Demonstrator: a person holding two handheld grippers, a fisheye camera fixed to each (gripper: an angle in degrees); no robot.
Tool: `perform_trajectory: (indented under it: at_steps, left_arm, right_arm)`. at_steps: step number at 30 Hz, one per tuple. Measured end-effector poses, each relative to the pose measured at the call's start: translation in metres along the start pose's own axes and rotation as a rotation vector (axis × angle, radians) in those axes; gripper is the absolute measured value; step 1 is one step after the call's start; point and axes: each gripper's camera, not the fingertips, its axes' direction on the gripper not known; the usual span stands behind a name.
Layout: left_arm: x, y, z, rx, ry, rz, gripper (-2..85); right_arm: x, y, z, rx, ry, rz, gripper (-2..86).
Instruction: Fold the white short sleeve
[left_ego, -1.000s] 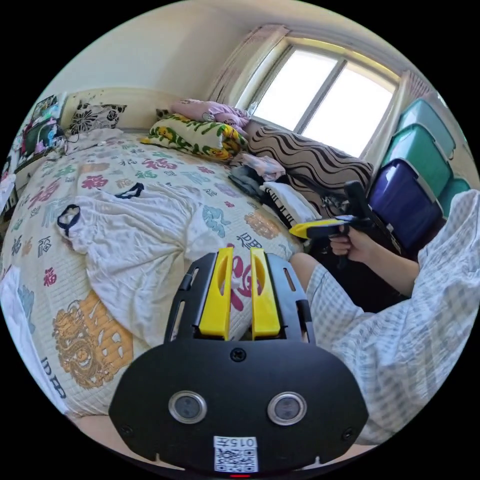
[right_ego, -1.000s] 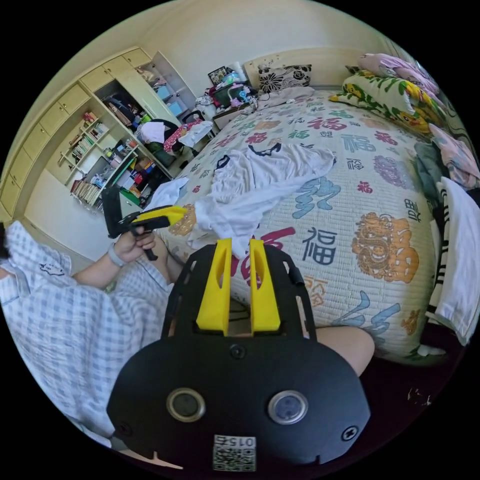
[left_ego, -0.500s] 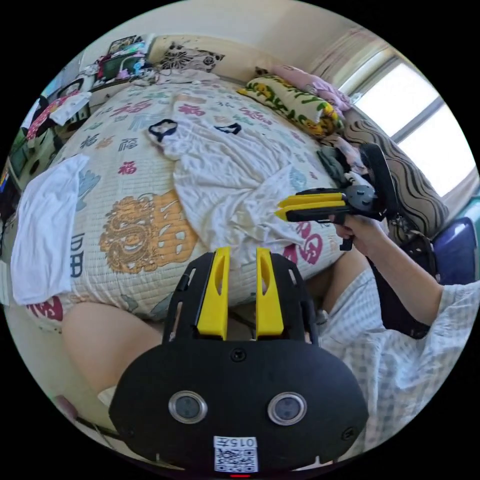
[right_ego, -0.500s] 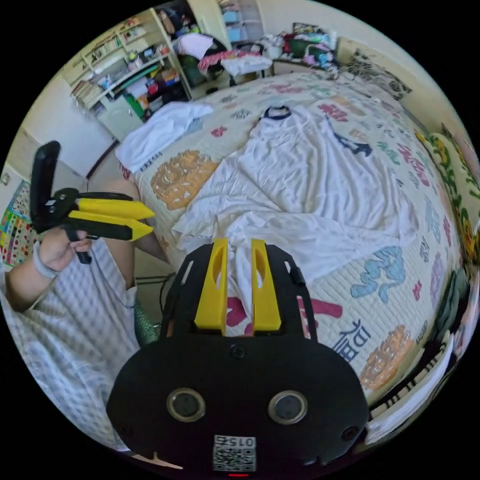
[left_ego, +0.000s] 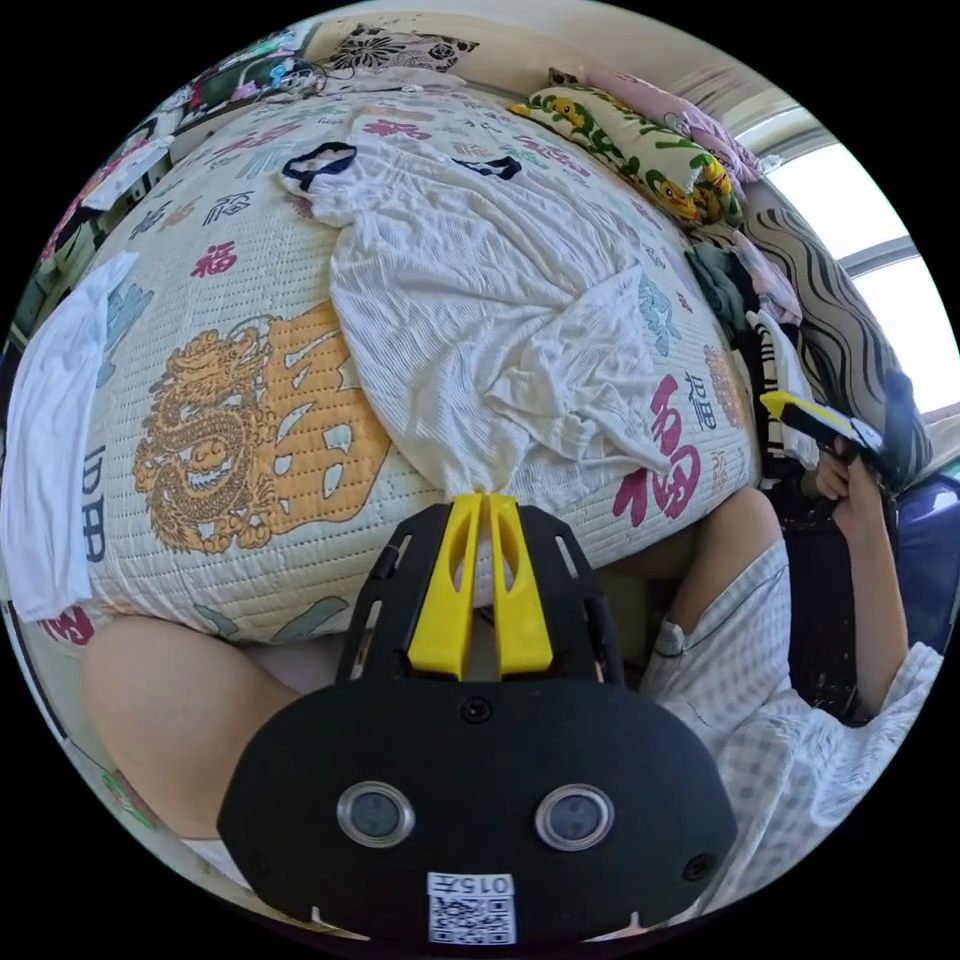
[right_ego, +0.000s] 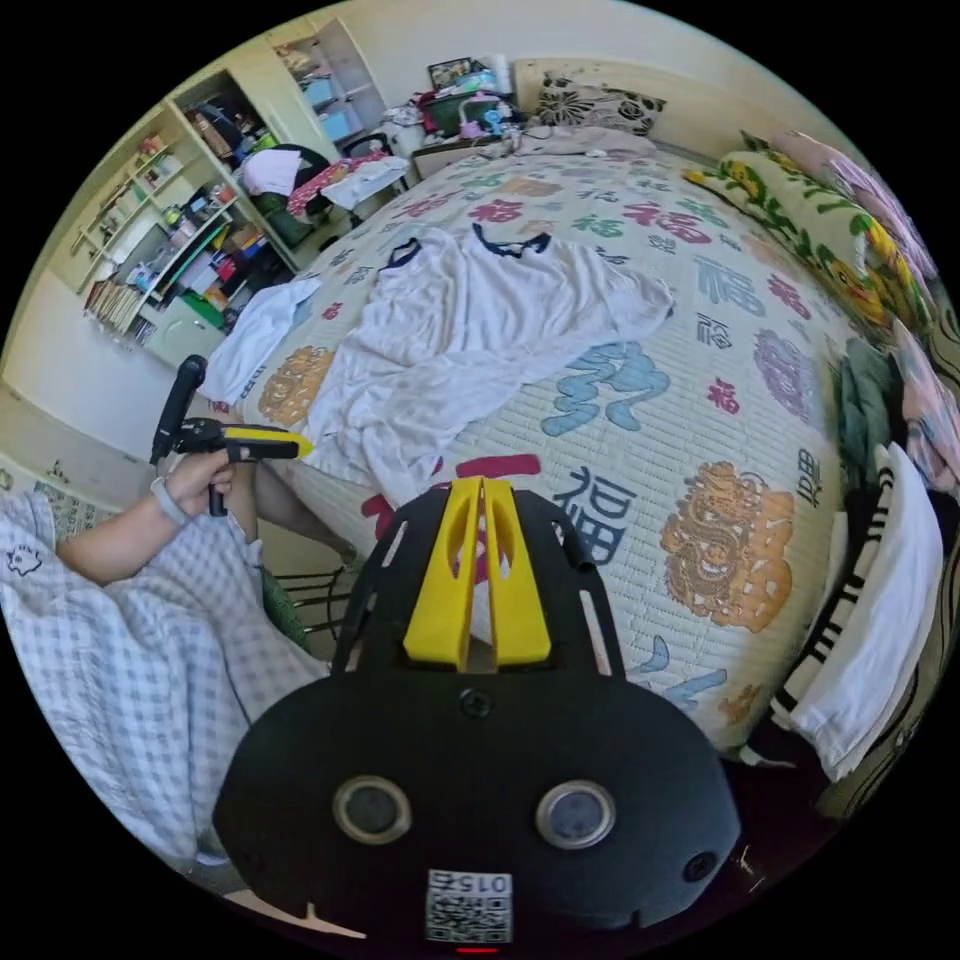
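Note:
The white short sleeve shirt (left_ego: 460, 300) with navy trim lies crumpled, collar at the far end, on a patterned quilted bedspread (left_ego: 250, 430). My left gripper (left_ego: 483, 497) is shut on the shirt's near hem, and the cloth gathers to a point at its jaw tips. In the right gripper view the left gripper (right_ego: 268, 441) meets the near edge of the shirt (right_ego: 450, 330). My right gripper (right_ego: 483, 485) is shut with nothing between its jaws, over the bedspread (right_ego: 720, 540) beside the shirt. A hand holds the right gripper (left_ego: 805, 418) off the bed's right side.
A second white cloth (left_ego: 50, 450) hangs over the bed's left edge. Pillows (left_ego: 640, 150) and folded clothes (right_ego: 880, 600) line the window side. Cluttered shelves (right_ego: 170, 260) stand beyond the bed. The person's knee (left_ego: 160, 700) and checked clothes (right_ego: 130, 660) are close to the bed.
Both grippers were open and are now shut. The left gripper has taken hold of the shirt's near hem. The right gripper has moved away from the shirt to the right.

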Motion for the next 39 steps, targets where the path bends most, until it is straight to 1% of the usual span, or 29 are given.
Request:
perform_trajectory:
  at_steps: [1, 5, 7, 8, 10, 11, 12, 14, 16, 17, 19, 20, 21, 22, 24, 25, 28, 32, 35, 36, 37, 39]
  left_arm:
    - [-0.007, 0.003, -0.007, 0.024, 0.024, -0.019, 0.4]
    - [-0.021, 0.016, -0.039, 0.100, 0.065, -0.057, -0.1]
    - [-0.030, 0.027, -0.059, 0.132, 0.068, -0.078, -0.2]
    - [-0.032, 0.029, -0.063, 0.137, 0.068, -0.082, -0.3]
    - [-0.040, 0.036, -0.072, 0.138, 0.073, -0.092, -0.3]
    - [-0.041, 0.037, -0.074, 0.136, 0.070, -0.091, -0.4]
    - [-0.044, 0.039, -0.076, 0.131, 0.063, -0.087, -0.4]
    - [-0.047, 0.042, -0.080, 0.129, 0.062, -0.082, -0.4]
    - [-0.054, 0.046, -0.082, 0.121, 0.077, -0.078, -0.4]
    - [-0.055, 0.047, -0.082, 0.119, 0.082, -0.079, -0.4]
    - [-0.062, 0.049, -0.083, 0.108, 0.106, -0.083, -0.4]
    - [-0.063, 0.050, -0.084, 0.108, 0.112, -0.084, -0.4]
    - [-0.065, 0.051, -0.085, 0.108, 0.123, -0.084, -0.4]
    - [-0.066, 0.052, -0.086, 0.104, 0.136, -0.083, -0.4]
    - [-0.067, 0.052, -0.084, 0.087, 0.148, -0.087, -0.4]
    - [-0.070, 0.052, -0.082, 0.069, 0.152, -0.103, -0.4]
    - [-0.081, 0.055, -0.081, 0.047, 0.170, -0.186, 0.0]
    - [-0.078, 0.065, -0.099, 0.097, 0.152, -0.208, 1.5]
    - [-0.062, 0.067, -0.118, 0.124, 0.069, -0.158, 4.3]
    - [-0.054, 0.066, -0.125, 0.141, 0.008, -0.134, 6.0]
    - [-0.045, 0.065, -0.132, 0.171, -0.045, -0.101, 6.5]
    - [-0.029, 0.060, -0.136, 0.195, -0.057, -0.025, 7.0]
  right_arm:
    - [-0.010, -0.007, 0.007, -0.008, -0.002, -0.049, 5.5]
    - [-0.055, -0.043, 0.047, -0.076, -0.013, -0.259, 7.1]
    - [-0.079, -0.070, 0.086, -0.234, -0.031, -0.374, 8.0]
    - [-0.084, -0.075, 0.094, -0.271, -0.030, -0.397, 7.9]
    - [-0.094, -0.087, 0.117, -0.386, 0.031, -0.455, 3.6]
    - [-0.094, -0.088, 0.118, -0.390, 0.055, -0.460, 2.7]
    - [-0.092, -0.087, 0.110, -0.365, 0.065, -0.456, 0.9]
    - [-0.078, -0.082, 0.084, -0.306, 0.017, -0.389, 0.1]
    - [-0.043, -0.056, 0.038, -0.192, 0.011, -0.239, -0.4]
    - [-0.032, -0.046, 0.025, -0.164, 0.016, -0.192, -0.5]
    - [0.014, 0.004, -0.016, -0.104, 0.030, 0.029, -0.6]
    - [0.025, 0.019, -0.023, -0.102, 0.033, 0.086, -0.6]
    - [0.046, 0.049, -0.032, -0.118, 0.027, 0.196, -0.6]
    - [0.061, 0.076, -0.035, -0.136, -0.015, 0.286, -0.6]
    - [0.076, 0.108, -0.032, -0.161, -0.100, 0.382, -0.5]
    - [0.078, 0.122, -0.027, -0.211, -0.092, 0.401, -0.4]
    - [0.071, 0.135, -0.028, -0.263, -0.006, 0.371, 0.2]
    - [0.059, 0.126, -0.045, -0.189, 0.037, 0.302, 3.5]
    - [0.039, 0.102, -0.052, -0.127, 0.059, 0.185, 6.3]
    - [0.029, 0.090, -0.049, -0.120, 0.056, 0.130, 6.8]
    - [0.020, 0.080, -0.042, -0.132, 0.054, 0.083, 7.2]
    - [0.011, 0.069, -0.027, -0.185, 0.060, 0.040, 8.1]
